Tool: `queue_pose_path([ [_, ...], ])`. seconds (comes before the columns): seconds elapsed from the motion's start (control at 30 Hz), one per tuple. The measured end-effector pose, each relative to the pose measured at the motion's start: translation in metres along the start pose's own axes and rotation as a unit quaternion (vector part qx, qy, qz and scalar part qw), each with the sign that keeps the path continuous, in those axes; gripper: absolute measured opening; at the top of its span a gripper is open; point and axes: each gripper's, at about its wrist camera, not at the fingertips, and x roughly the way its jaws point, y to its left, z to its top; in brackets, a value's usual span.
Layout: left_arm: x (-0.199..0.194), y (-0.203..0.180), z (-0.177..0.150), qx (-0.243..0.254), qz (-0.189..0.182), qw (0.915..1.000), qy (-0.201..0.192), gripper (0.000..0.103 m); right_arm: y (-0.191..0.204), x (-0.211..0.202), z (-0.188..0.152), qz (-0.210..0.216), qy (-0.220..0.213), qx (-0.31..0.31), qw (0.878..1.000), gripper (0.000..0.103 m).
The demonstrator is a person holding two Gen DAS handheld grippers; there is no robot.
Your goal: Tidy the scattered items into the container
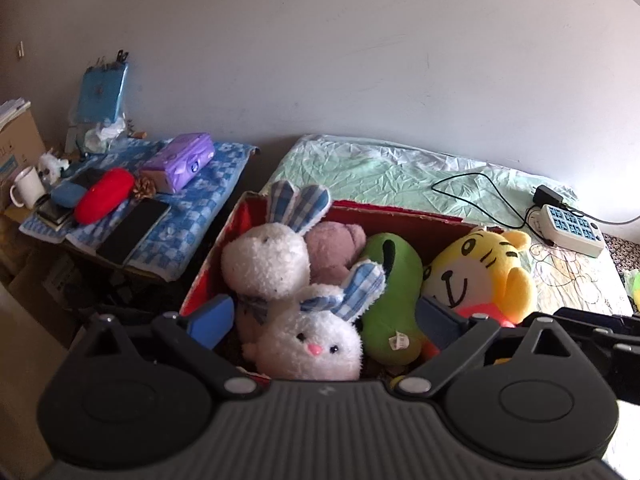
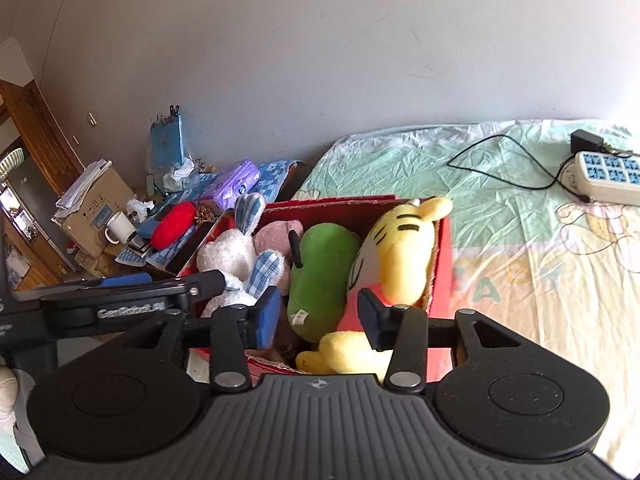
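On the wrinkled pale-green bedsheet (image 2: 500, 208) stands the open red cardboard box (image 2: 440, 256), already packed with soft toys: a yellow striped plush tiger (image 1: 480, 272) at its right end, a green plush cushion (image 1: 394, 284) beside it, a dusty-pink plush (image 1: 332, 248) behind, and two white fluffy rabbits with blue checked ears (image 1: 280, 272) on the left. No loose toy shows on the visible sheet, only a white power strip (image 1: 572, 230), so the tidying looks nearly or fully done. Above the box, the left gripper (image 1: 324, 316) has its jaws spread wide and empty, and the right gripper (image 2: 320, 312) is part open, gripping nothing.
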Motion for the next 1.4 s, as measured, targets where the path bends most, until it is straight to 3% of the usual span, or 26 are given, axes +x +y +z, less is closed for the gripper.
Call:
queue_pose_path([
  [0.17,0.002,-0.019,-0.003,0.000,0.044,0.9987,0.024,0.099,-0.006,-0.011,-0.004,-0.019,0.002,-0.004,1.000,0.055],
  [0.4,0.005,-0.031,-0.013,-0.005,0.057,0.9963,0.064,0.099,-0.011,-0.018,-0.009,-0.047,0.009,-0.008,0.999,0.069],
  [0.7,0.007,-0.037,-0.017,0.030,0.091,0.9930,0.069,0.101,0.001,-0.017,-0.011,-0.079,0.016,-0.004,0.997,0.090],
  [1.2,0.013,-0.003,-0.012,0.057,0.045,0.9927,0.096,0.101,0.034,-0.002,-0.008,-0.137,0.051,0.026,0.989,0.092],
  [1.4,0.019,0.010,-0.008,0.061,0.034,0.9923,0.102,0.101,0.034,0.005,-0.008,-0.167,0.057,0.067,0.982,0.092],
])
